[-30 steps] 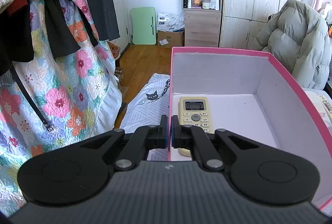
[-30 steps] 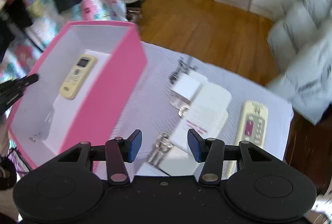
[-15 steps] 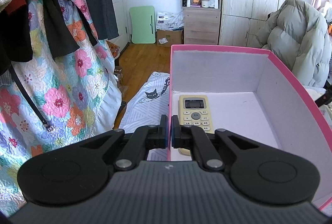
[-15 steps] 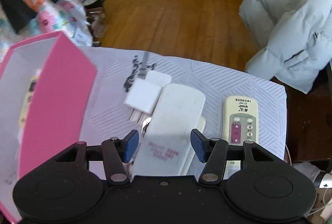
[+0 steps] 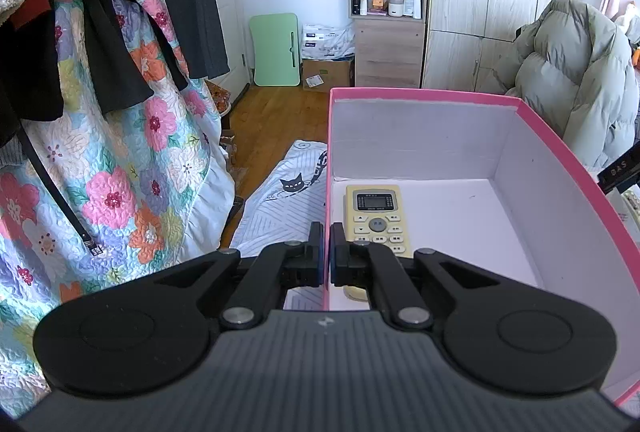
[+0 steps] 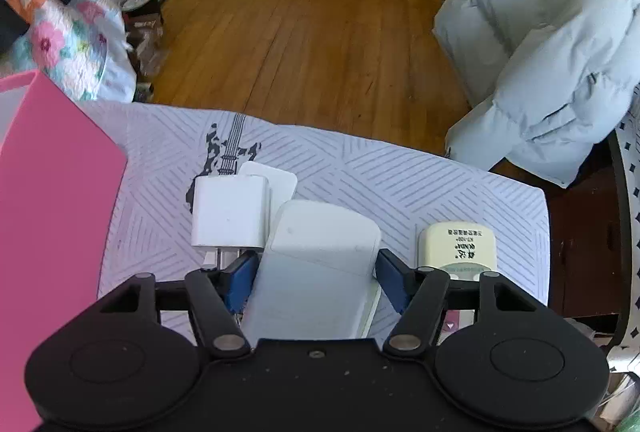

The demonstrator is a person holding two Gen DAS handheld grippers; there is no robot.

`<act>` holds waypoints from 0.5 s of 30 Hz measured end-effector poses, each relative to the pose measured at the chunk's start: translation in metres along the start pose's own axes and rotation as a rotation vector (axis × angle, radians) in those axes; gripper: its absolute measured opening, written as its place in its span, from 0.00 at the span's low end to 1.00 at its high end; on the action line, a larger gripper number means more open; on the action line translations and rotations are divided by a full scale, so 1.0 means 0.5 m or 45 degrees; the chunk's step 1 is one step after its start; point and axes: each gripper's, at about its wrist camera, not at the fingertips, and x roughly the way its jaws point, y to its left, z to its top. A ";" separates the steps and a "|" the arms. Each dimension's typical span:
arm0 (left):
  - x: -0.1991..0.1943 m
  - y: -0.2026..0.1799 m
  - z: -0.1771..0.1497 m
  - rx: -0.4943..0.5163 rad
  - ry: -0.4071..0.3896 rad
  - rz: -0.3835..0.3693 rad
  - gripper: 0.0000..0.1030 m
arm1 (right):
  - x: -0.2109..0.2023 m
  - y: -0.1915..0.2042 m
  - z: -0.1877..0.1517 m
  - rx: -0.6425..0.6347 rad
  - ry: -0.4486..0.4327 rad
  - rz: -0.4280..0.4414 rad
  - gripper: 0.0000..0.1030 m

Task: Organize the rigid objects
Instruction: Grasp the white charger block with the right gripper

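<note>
My left gripper (image 5: 326, 259) is shut on the near left wall of the pink box (image 5: 424, 95). A cream remote (image 5: 376, 218) lies inside it on the white floor. In the right wrist view my right gripper (image 6: 316, 278) is open, its blue pads (image 6: 239, 276) on either side of a long white box-shaped object (image 6: 316, 268) on the striped cloth. A white charger plug (image 6: 229, 217) lies just left of it, over a flat white piece (image 6: 276, 178). A second cream remote (image 6: 456, 248) lies to the right. The pink box's wall (image 6: 48, 212) stands at the left.
The striped cloth with a guitar print (image 6: 400, 184) covers the table, whose far edge drops to wooden floor (image 6: 304, 44). A grey puffer coat (image 6: 552, 44) hangs at the right. A floral quilt and dark clothes (image 5: 100, 152) hang left of the pink box.
My right gripper has swung right and come down, so its open fingers now straddle the long white object. The left gripper stays clamped on the box wall.
</note>
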 end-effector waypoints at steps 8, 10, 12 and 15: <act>-0.001 -0.001 0.000 -0.009 -0.003 -0.009 0.02 | -0.126 -0.007 -0.057 0.005 -0.132 0.089 0.60; -0.001 -0.001 0.001 -0.011 -0.002 -0.011 0.02 | -0.161 -0.002 -0.077 -0.007 -0.170 0.110 0.60; -0.002 -0.001 0.000 -0.007 -0.002 -0.007 0.02 | -0.193 0.002 -0.096 -0.026 -0.209 0.129 0.59; -0.002 -0.003 0.002 0.004 -0.002 -0.001 0.02 | -0.243 0.004 -0.127 -0.060 -0.281 0.177 0.59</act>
